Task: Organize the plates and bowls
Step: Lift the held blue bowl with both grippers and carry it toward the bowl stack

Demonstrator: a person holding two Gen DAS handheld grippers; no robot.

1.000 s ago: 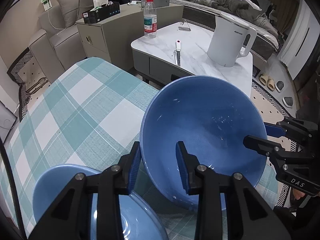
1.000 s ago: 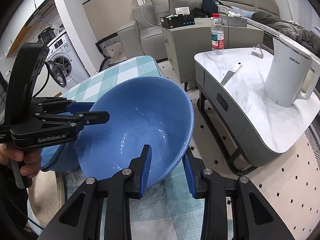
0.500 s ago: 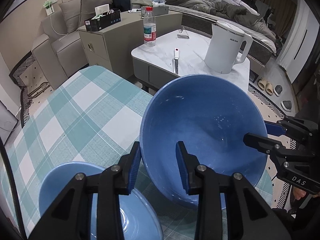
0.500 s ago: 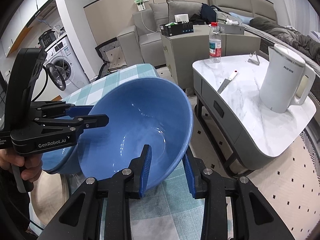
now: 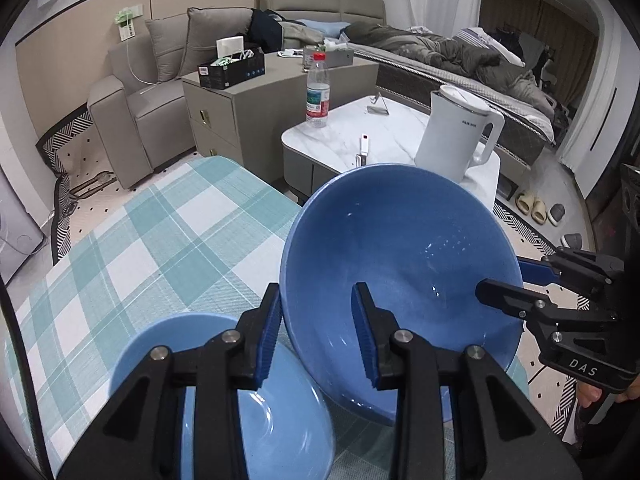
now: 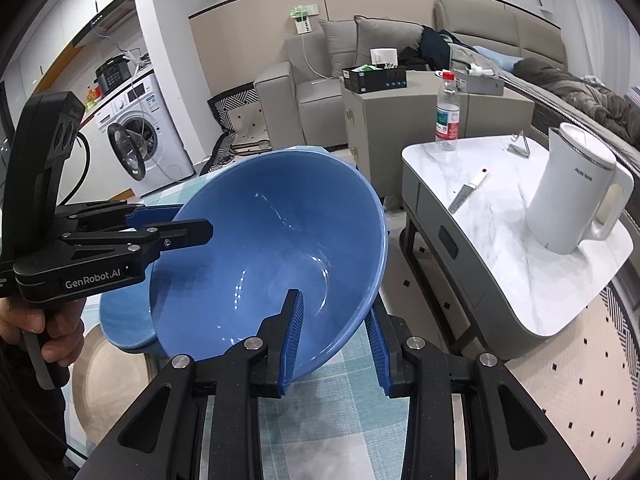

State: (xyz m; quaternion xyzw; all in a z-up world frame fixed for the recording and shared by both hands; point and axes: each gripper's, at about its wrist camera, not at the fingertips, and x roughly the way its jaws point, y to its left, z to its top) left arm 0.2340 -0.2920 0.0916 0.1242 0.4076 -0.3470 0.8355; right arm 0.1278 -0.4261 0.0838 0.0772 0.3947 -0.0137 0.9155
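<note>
Both grippers have lifted the large blue bowl [image 5: 400, 264] higher above the checked tablecloth [image 5: 132, 248] than a second ago, so more of the cloth and of the second blue bowl [image 5: 256, 408] beneath now shows in the left wrist view. Each gripper clamps the big bowl's rim from an opposite side: the left gripper [image 5: 316, 328] has one blue pad inside the wall and one outside, and the right gripper [image 6: 334, 338] grips the near rim in the same way. Seen from the right wrist, the bowl is tilted, its far rim raised, and the left gripper [image 6: 176, 226] pinches the rim at the left, with a hand [image 6: 44, 330] on its handle. The second bowl sits on the table just below and beside the raised one, next to a beige plate [image 6: 108, 376]. Beyond, a marble side table [image 6: 500, 216] carries a white kettle [image 6: 576, 188], a knife [image 6: 466, 192] and a water bottle [image 6: 447, 114].
</note>
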